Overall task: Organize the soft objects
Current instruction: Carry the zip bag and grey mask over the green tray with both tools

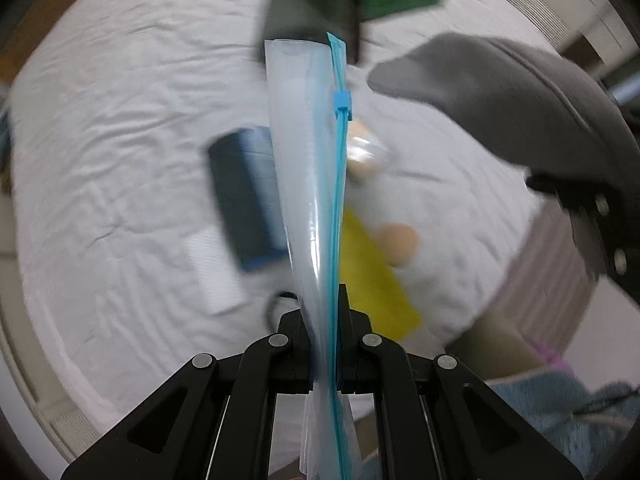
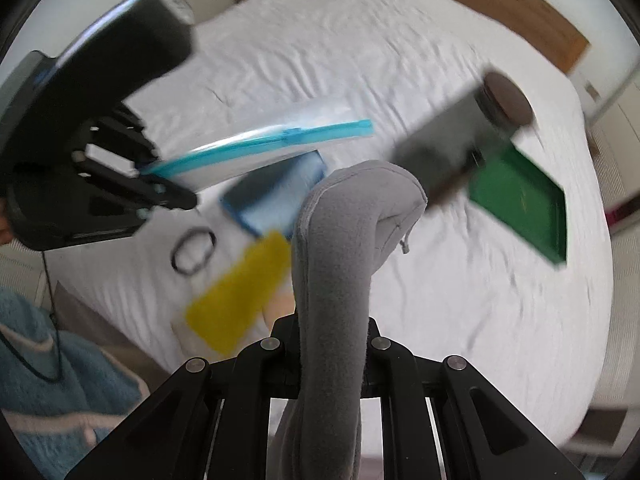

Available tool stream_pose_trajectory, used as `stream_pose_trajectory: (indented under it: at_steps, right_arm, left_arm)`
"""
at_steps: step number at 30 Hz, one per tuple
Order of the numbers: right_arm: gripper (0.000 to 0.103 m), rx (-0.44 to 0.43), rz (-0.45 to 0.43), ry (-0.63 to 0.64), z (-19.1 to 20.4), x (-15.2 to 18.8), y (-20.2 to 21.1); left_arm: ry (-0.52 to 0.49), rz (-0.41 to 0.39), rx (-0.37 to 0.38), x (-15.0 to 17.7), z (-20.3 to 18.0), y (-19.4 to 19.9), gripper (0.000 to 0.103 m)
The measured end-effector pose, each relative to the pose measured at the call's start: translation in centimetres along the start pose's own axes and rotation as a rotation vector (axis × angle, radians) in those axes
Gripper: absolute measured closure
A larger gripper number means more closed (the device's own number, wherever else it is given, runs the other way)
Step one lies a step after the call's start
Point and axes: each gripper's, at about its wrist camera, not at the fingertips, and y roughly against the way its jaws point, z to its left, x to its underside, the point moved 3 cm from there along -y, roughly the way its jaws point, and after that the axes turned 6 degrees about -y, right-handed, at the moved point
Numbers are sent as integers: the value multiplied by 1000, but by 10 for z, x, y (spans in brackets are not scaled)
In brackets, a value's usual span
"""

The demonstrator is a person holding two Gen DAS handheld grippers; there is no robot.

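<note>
Left tool [image 1: 325,300] clamps an empty zip bag [image 1: 308,168]; right tool [image 2: 332,326] clamps a grey fleece cloth [image 2: 340,240].

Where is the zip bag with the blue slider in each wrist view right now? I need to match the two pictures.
Left wrist view: the zip bag runs up the centre, clamped in the left gripper, whose jaws are shut on it.
Right wrist view: the bag slants across the upper left, sticking out from the left gripper.
Shared landmark: the yellow cloth lying on the white bed.
</note>
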Motion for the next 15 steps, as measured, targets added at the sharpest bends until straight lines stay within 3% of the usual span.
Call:
stream_pose_trajectory:
  at_steps: [4,8,9,11,13,14,15]
  right_arm:
    - [92,53,35,-80,-56,28,17]
    - [92,118,42,-149,-84,39,24]
    - [92,127,41,-155,-96,41,51]
    - [92,137,30,-171,-119,44,49]
    - [92,144,25,-176,-133,24,96]
    - [92,144,15,-178,-150,23,84]
    - [92,143,9,-179,-156,20,106]
  left_arm:
    - [-138,10,58,-12,-48,-11,98]
    - [-236,16,70,-35,-94,-19,98]
    - [-249,18,72,-41,-105,-18,98]
    - [-277,20,73,-59,-126,-19,98]
    - [-284,18,63,-76,-141,-19,98]
    - [-278,14,64,-88,-149,-18,98]
    - [-266,10,62,-101,-156,-16,98]
